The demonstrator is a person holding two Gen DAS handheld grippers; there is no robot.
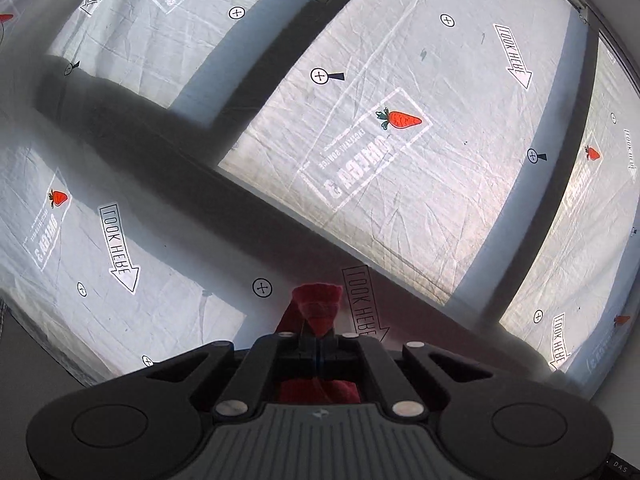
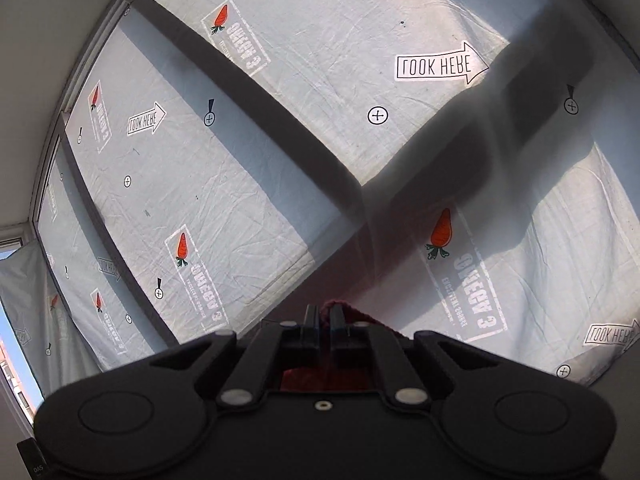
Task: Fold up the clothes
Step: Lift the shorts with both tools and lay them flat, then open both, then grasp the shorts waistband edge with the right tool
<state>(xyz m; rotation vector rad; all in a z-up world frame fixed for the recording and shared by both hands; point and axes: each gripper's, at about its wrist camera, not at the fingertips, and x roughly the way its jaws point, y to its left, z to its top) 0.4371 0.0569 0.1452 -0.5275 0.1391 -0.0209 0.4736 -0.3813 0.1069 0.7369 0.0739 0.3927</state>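
Note:
A red garment (image 1: 318,308) sticks out beyond the fingertips of my left gripper (image 1: 319,342), which is shut on it; more red cloth shows under the jaws. My right gripper (image 2: 325,320) is shut on the same red garment (image 2: 352,310), of which only a small bunch shows at the fingertips and below the jaws. Both grippers point up at a window covered by a printed white sheet (image 1: 400,140). The rest of the garment is hidden below both cameras.
The white sheet (image 2: 240,160) with carrot prints and "LOOK HERE" arrows hangs over window panes; dark frame bars (image 1: 256,216) cross behind it. A white wall (image 2: 36,80) borders the window on the left, with a strip of open sky (image 2: 16,344).

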